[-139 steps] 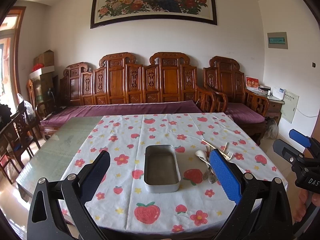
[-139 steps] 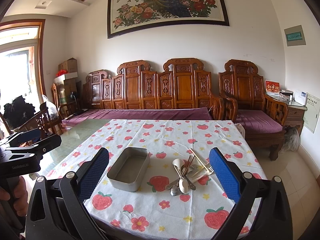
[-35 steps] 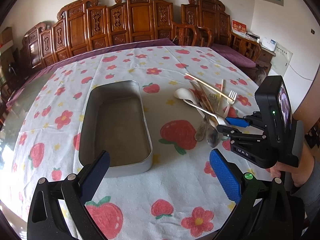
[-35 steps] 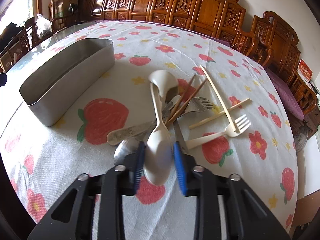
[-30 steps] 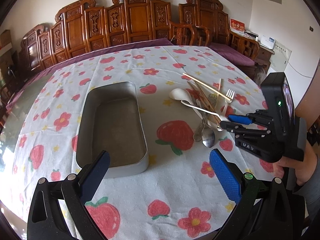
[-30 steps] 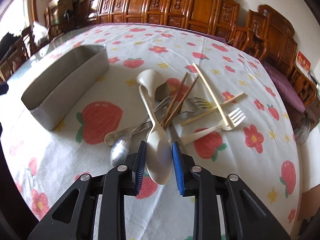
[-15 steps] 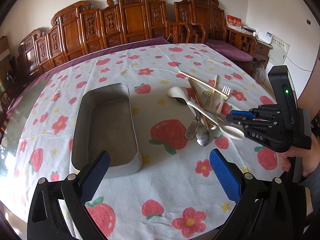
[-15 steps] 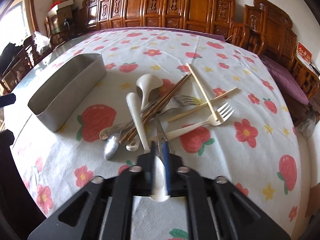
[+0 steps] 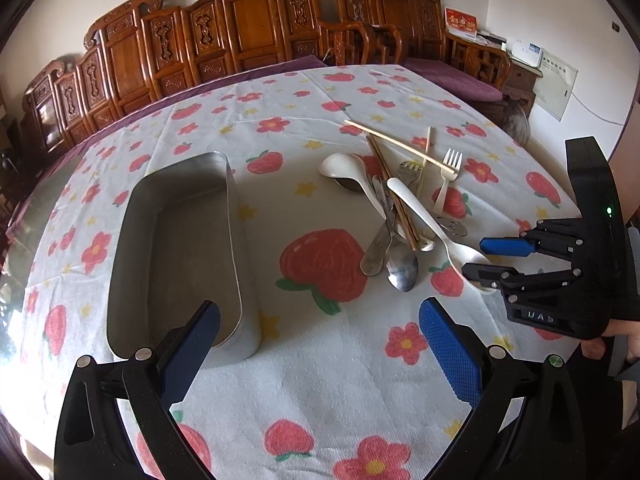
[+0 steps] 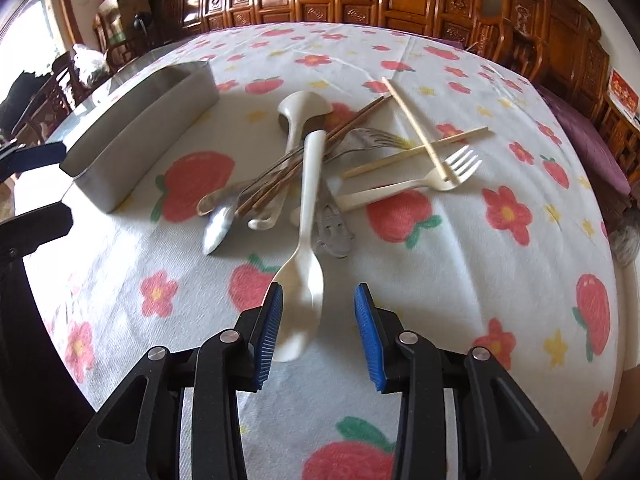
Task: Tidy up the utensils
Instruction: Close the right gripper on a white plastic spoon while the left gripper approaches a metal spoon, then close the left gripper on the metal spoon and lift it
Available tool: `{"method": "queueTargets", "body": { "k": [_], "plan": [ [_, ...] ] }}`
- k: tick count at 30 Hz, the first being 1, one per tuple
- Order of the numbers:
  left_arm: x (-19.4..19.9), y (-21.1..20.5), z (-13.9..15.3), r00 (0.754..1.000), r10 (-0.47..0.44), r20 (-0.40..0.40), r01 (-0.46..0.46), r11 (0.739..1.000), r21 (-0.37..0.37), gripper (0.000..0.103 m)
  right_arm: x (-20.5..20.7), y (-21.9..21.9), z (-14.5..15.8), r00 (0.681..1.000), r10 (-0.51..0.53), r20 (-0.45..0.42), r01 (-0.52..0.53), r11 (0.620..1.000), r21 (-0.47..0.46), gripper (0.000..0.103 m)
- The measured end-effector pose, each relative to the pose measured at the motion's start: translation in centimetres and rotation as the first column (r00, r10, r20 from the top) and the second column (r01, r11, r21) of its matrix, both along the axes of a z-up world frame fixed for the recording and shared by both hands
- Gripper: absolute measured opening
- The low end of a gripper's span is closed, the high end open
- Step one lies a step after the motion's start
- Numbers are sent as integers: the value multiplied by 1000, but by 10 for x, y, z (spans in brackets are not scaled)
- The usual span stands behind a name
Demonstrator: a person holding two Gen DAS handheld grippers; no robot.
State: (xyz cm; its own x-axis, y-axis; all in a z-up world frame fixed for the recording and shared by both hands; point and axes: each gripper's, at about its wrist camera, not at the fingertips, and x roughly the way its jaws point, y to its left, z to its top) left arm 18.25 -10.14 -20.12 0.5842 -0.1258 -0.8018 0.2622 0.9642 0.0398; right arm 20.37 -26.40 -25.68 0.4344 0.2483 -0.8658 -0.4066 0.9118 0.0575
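Note:
A white plastic spoon (image 10: 310, 200) lies with its handle across the utensil pile and its bowl between the jaws of my right gripper (image 10: 319, 300). Those jaws are opening; the bowl leans by the left pad (image 10: 270, 328) and is clear of the right one. The left wrist view shows the same spoon (image 9: 420, 208) at the right gripper (image 9: 478, 258). An empty metal tray (image 9: 234, 240) sits to the left of the pile. My left gripper (image 9: 320, 312) hangs open above the cloth beside the tray's near end, holding nothing.
The pile holds a white soup spoon (image 9: 344, 166), metal spoons (image 9: 402, 272), dark chopsticks (image 9: 394, 200), pale chopsticks (image 9: 400, 144), a plastic fork (image 9: 448, 172) and a metal fork (image 9: 408, 168). The strawberry tablecloth (image 9: 320, 380) covers the table. Carved wooden benches (image 9: 248, 20) stand behind.
The right gripper was shut on the white spoon's bowl half a second ago; its jaws have since spread apart and the spoon rests on the pile and cloth. Both grippers sank slightly.

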Motion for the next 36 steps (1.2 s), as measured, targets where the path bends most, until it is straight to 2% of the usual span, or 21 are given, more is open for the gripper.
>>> {"method": "queueTargets", "body": {
  "k": [1,3,5,9,14,17,23,31,36],
  "plan": [
    [0,0,-1,1000,2,-3,-2,1000,1,96,0,1,0,1000,4,5,-4,1000,-3,38],
    [1,0,-3,1000,6,-6,-5,1000,5,96,-1,3,1,1000,9,5,-9,1000,-5,22],
    [3,1,-4,1000,9,-9,-9,1000,8,96,-2,3,1,1000,5,3,-5,1000,-5,12],
    [10,0,-9,1000,16,-14,-16,1000,16,96,1,-2,4,1000,-19,-10,19,1000,16,8],
    [22,-5,-15,1000,9,-30,-9,1000,7,96,9,-21,21,995,-96,23,95,994,46,8],
    [29,-13,-17,999,-8,-37,8,1000,-7,92,14,-35,29,990,-139,37,136,988,70,8],
    [44,-34,-27,996,-49,-72,46,998,-47,71,19,-50,32,984,-175,38,171,981,96,8],
    [54,-62,-34,989,-117,-91,106,987,-122,32,23,-58,31,980,-195,29,191,975,114,8],
    [58,-69,-41,985,-132,-108,118,985,-127,21,23,-60,32,980,-199,31,194,974,118,8]
  ]
}}
